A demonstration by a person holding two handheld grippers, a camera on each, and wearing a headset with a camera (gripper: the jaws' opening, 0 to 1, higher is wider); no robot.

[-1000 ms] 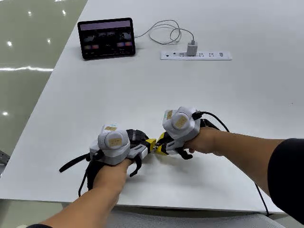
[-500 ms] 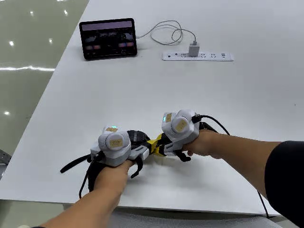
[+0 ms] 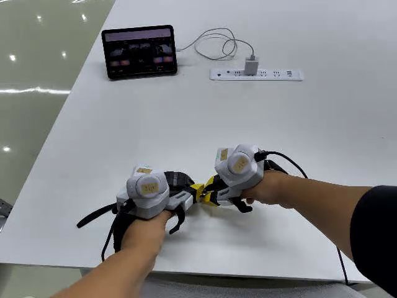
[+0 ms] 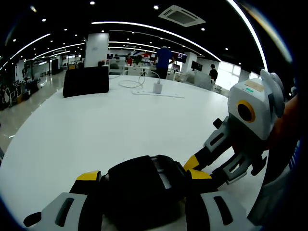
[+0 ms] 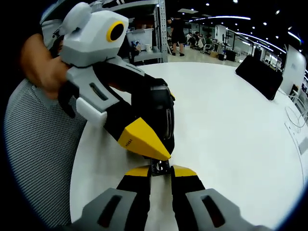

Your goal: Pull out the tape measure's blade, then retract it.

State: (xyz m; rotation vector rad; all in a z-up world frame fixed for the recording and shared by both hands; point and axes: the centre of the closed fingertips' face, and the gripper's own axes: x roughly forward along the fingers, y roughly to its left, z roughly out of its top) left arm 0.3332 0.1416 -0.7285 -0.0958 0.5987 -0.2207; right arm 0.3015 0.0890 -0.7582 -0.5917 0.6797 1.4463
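While the person is working near the front edge of the white table (image 3: 186,124), the left gripper (image 4: 143,176) is clamping the black tape measure (image 5: 155,113) across its case, with one yellow-tipped jaw pressing on each side. In the head view, the case is sitting low over the tabletop between the two grippers. The right gripper (image 5: 160,171) is facing the left one, its two yellow tips nearly together and pinching a small metallic piece, which looks like the blade hook (image 5: 159,166), right at the mouth of the case. The case is lying just beside those tips, so the grippers are almost touching. A hand (image 3: 146,233) is gripping the left gripper from behind, and another hand (image 3: 270,186) is holding the right one. Well apart at the far side of the table, a dark tablet (image 3: 139,51) is standing propped up. Near it a white power strip (image 3: 256,74) is lying flat, carrying a charger (image 3: 250,64) with a looping cable (image 3: 217,43).
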